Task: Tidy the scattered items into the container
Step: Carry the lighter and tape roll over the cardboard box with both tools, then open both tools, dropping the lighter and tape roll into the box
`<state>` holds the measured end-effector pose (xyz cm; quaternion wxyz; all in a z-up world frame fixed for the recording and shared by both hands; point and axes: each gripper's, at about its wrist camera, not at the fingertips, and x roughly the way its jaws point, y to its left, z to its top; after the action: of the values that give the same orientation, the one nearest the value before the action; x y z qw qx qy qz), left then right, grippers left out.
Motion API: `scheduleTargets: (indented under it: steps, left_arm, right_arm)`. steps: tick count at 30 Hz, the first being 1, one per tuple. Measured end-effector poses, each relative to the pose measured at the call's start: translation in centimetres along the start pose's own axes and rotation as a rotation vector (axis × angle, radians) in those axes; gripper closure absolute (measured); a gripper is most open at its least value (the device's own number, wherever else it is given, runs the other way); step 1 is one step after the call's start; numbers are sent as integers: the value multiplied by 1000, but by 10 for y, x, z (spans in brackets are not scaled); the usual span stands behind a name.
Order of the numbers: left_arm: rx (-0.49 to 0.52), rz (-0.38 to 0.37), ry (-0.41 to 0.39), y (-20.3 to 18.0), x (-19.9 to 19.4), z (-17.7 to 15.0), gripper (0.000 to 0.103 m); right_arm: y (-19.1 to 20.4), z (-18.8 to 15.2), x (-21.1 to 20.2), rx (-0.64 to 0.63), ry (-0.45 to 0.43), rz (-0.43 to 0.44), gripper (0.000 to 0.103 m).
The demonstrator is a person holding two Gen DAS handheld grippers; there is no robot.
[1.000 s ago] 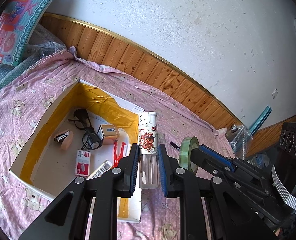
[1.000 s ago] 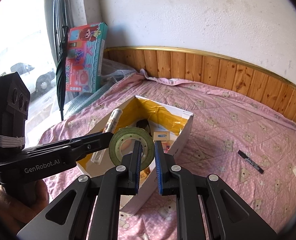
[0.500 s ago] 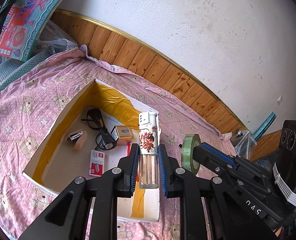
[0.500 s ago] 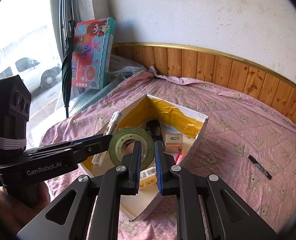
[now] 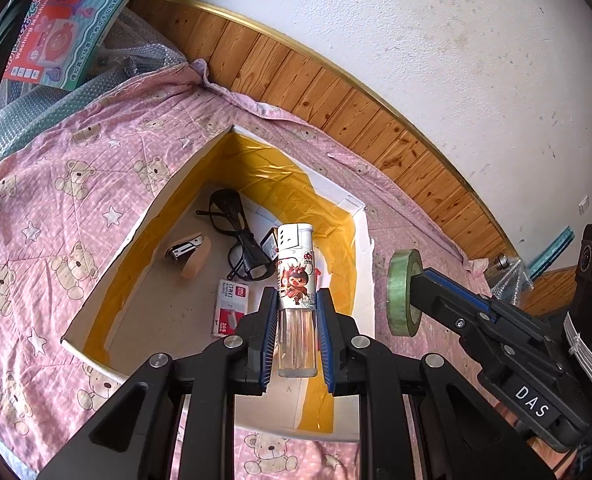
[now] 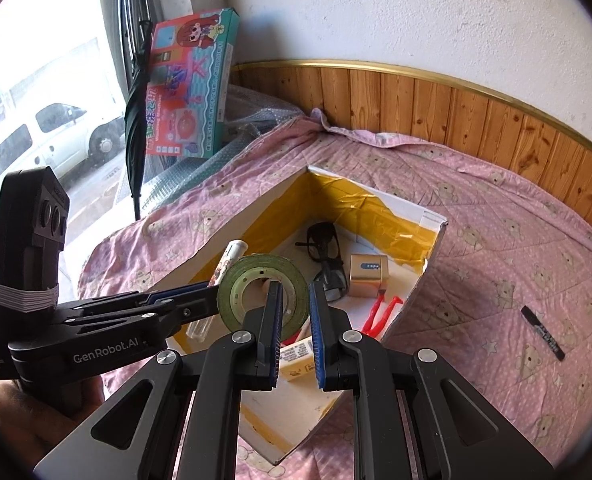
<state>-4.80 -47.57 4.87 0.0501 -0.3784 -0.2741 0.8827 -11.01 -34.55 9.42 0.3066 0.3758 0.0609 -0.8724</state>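
Tongs loaded, we hold left tongs gripping lighter, right tongs pinching tape roll, above box for dropping.

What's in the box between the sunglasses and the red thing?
A small tan box with a blue label sits on the cardboard box floor between the sunglasses and the red tool, as the right wrist view shows.
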Motion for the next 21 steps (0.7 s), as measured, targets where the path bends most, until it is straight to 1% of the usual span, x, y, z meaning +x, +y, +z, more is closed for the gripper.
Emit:
scheduleTargets:
  steps: [4,9,12,21]
  left_arm:
    - [13,20,34,4,9,1,83]
    - [25,57,50,11,17,4,83]
    - [51,84,65,13,21,5,83]
    - [96,139,99,16,38,7,83]
  right_arm:
    - [-6,0,17,10,40,14,89]
    - [-12,0,39,19,92,25,89]
    - [-18,1,52,26,126,28,89]
    - [-33,7,77,43,188,20,89]
